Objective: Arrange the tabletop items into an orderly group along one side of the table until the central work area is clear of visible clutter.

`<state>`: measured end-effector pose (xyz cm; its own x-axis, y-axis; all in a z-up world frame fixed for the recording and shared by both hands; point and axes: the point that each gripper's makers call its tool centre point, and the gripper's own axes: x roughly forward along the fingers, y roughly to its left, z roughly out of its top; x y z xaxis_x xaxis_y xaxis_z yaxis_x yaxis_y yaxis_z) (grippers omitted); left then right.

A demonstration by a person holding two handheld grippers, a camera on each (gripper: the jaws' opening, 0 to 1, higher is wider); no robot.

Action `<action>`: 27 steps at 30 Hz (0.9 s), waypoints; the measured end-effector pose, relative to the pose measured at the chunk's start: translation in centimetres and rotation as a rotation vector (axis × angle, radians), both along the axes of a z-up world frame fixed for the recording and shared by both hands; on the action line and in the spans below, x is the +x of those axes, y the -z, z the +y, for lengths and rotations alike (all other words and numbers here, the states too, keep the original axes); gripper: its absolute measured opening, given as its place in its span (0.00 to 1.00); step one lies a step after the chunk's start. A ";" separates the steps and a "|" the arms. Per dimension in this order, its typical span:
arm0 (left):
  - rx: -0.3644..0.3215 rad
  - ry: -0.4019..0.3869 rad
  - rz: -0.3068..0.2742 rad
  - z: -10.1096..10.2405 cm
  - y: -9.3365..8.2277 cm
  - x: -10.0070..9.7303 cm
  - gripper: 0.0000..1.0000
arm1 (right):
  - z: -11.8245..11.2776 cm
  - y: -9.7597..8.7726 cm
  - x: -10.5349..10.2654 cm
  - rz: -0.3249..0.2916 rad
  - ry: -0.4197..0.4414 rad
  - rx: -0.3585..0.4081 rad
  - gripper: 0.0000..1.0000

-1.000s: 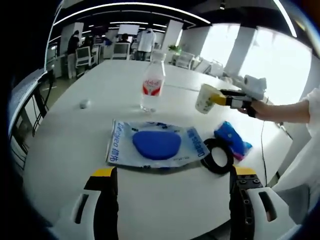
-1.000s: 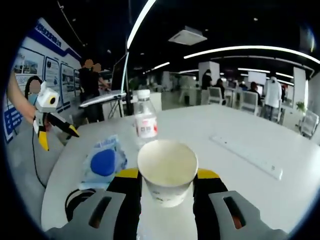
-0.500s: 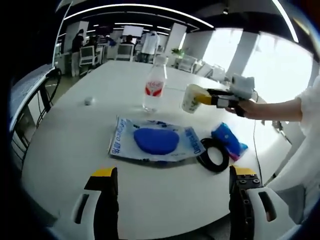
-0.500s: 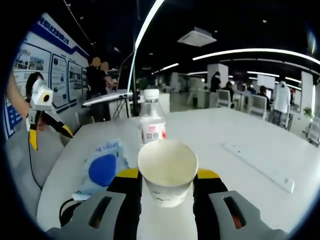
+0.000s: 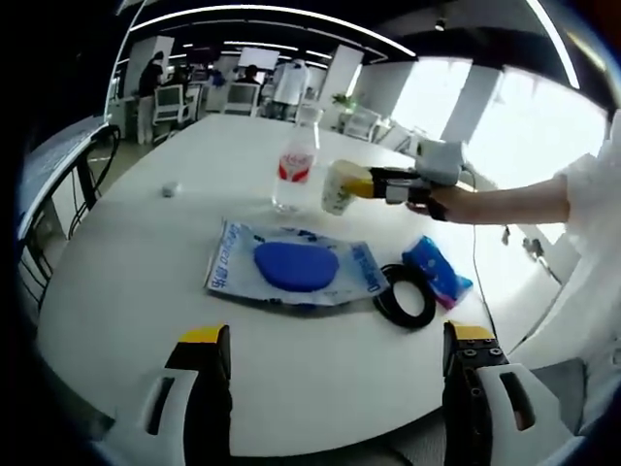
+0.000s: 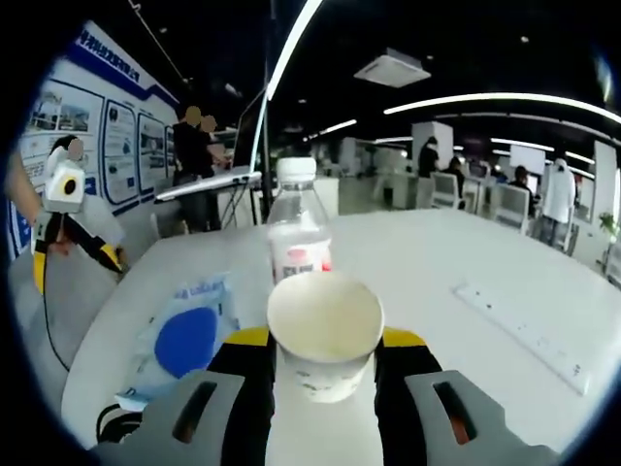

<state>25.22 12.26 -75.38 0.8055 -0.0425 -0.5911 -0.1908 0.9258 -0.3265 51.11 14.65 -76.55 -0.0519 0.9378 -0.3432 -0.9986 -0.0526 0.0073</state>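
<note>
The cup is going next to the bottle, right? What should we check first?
1. Right gripper grips paper cup: ok.
2. Cup upright: ok.
3. Cup empty: ok, pale inside, no liquid seen.
4. Water bottle standing, cap on: ok.
5. Bare white table beside bottle for the cup: ok.
6. Left gripper open, away from blue packet, black ring, blue pack: ok.

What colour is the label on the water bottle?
Red and white, on the clear bottle; clearest in the right gripper view.

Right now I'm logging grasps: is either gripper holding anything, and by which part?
The right gripper clamps the paper cup by its side wall. The left gripper holds nothing.
</note>
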 end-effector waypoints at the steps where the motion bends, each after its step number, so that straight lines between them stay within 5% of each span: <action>1: -0.001 0.002 0.003 0.0 0.1 -0.1 0.86 | 0.1 0.4 0.0 -0.002 -0.004 -0.012 0.36; 27: -0.029 -0.002 0.008 0.3 0.7 -0.6 0.85 | 0.5 1.3 -0.7 0.004 -0.006 -0.048 0.37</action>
